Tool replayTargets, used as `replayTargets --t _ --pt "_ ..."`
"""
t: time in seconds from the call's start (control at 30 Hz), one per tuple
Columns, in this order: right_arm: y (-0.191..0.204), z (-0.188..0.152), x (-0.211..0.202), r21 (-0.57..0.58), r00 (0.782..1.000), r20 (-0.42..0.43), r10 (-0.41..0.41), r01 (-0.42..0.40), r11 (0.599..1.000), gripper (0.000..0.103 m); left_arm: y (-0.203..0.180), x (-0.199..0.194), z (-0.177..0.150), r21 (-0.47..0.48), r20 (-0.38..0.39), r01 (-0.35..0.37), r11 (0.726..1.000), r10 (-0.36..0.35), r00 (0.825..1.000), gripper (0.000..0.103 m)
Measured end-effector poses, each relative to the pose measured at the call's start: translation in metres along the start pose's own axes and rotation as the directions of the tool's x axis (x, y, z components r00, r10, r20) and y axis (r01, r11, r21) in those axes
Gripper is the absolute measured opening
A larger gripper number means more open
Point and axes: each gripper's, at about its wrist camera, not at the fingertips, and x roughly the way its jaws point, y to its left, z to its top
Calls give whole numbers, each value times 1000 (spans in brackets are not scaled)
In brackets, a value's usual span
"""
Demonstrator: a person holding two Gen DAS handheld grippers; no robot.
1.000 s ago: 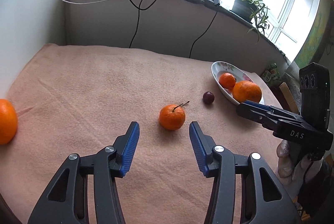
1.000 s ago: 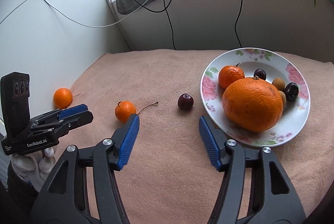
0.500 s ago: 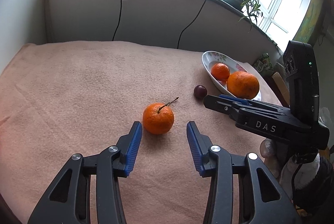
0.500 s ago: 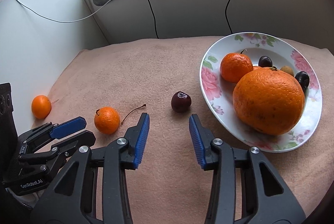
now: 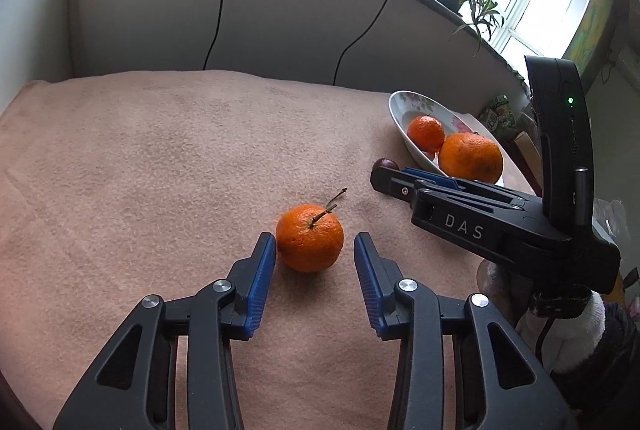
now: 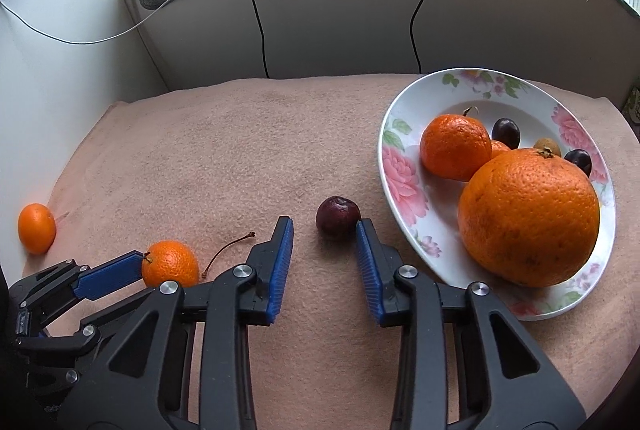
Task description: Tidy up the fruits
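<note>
Peach-coloured cloth covered the tabletop [image 5: 160, 169] below a windowsill strung with black cables. Both grippers were low and level, pointing forward with jaws wide. The left gripper [image 5: 315, 244] bracketed a stemmed tangerine [image 5: 310, 238], its left pad about touching the peel and the right pad clear of it. The right gripper [image 6: 325, 230] straddled a dark plum [image 6: 338, 217], which lay just beside the flowered plate [image 6: 404, 181] that held a large orange [image 6: 528, 218] and smaller fruit. Another tangerine [image 6: 36, 228] sat well apart by the wall. Closing unevenly could roll either round fruit out from between the pads; the plum might be nudged against the plate rim.
</note>
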Motion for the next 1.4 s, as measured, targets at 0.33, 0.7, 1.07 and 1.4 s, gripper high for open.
replayTargets --t 0.33,0.7,1.07,1.4 --pt "10 3 12 -33 996 -4 -85 85 996 24 1 7 1 3 -25 0 1000 1 1000 36" --pt "7 4 9 -11 999 20 -30 30 999 23 3 8 1 -1 -20 -2 1000 2 1000 34" --pt "6 -1 -11 -25 998 60 23 -22 999 22 11 -2 1 -49 7 -5 999 5 1000 34" --pt "-6 -6 -8 11 997 20 80 -80 997 4 8 -7 3 -56 16 -31 998 32 999 34"
